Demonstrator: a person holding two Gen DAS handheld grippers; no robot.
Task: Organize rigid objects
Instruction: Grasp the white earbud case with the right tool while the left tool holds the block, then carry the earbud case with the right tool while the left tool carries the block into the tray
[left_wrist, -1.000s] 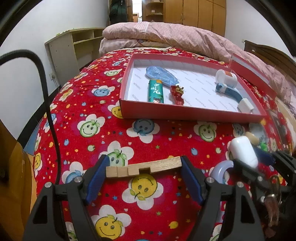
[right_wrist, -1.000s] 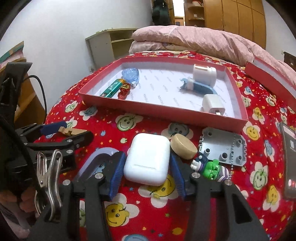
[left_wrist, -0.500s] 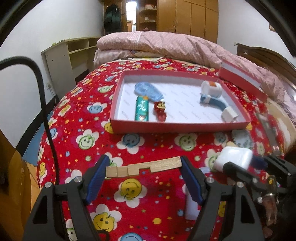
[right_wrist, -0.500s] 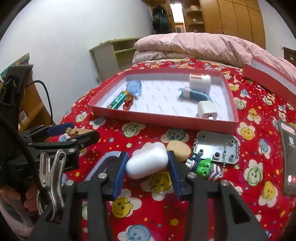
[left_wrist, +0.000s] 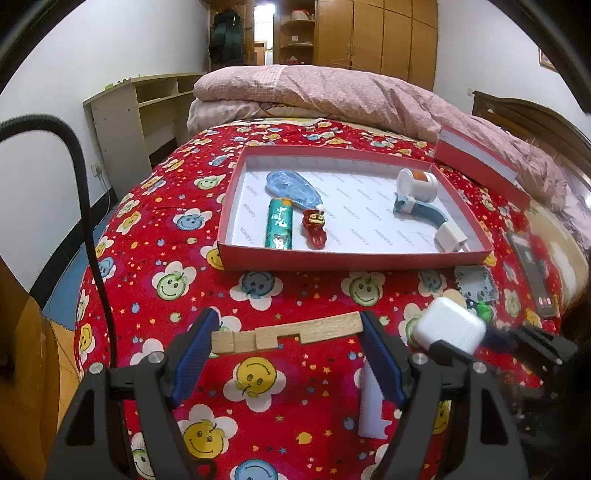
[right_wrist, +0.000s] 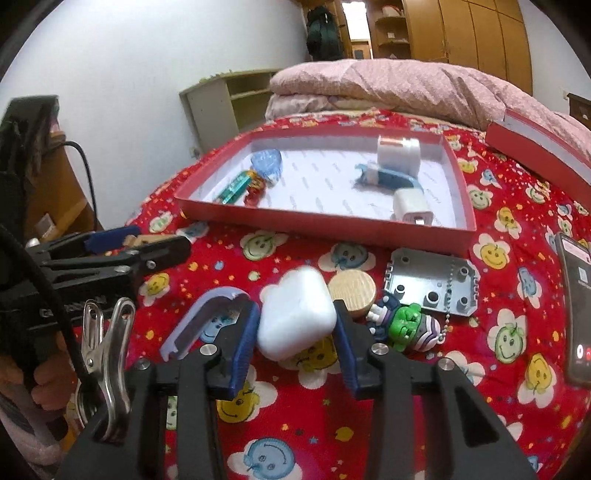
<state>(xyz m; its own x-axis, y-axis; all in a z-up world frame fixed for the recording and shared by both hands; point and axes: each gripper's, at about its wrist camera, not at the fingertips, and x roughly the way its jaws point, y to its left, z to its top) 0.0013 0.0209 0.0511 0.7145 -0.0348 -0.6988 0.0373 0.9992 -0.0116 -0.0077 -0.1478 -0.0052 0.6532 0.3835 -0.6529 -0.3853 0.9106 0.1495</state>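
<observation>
My left gripper (left_wrist: 286, 323) is shut on a notched wooden bar (left_wrist: 286, 334), gripped end to end and held level above the red smiley bedspread. It also shows in the right wrist view, where the left gripper (right_wrist: 140, 245) sits at the left. My right gripper (right_wrist: 294, 312) is shut on a white earbud case (right_wrist: 295, 314), its blue pads pressing both sides. The case is tilted and off the cloth. In the left wrist view the case (left_wrist: 448, 328) hangs at the lower right. The red box tray (left_wrist: 351, 260) lies beyond both grippers.
In the tray (right_wrist: 321, 225) lie a green lighter (left_wrist: 279, 227), a red toy (left_wrist: 314, 229), a blue pouch, a white jar and a white charger (right_wrist: 412, 210). On the bedspread are a wooden disc (right_wrist: 351, 291), grey plate (right_wrist: 430, 284), green figure (right_wrist: 406, 326), lilac U-piece (right_wrist: 203, 317) and phone (right_wrist: 576, 306).
My right gripper has shut on the white case and lifted it off the bedspread, tilting it. My left gripper has risen slightly with the wooden bar.
</observation>
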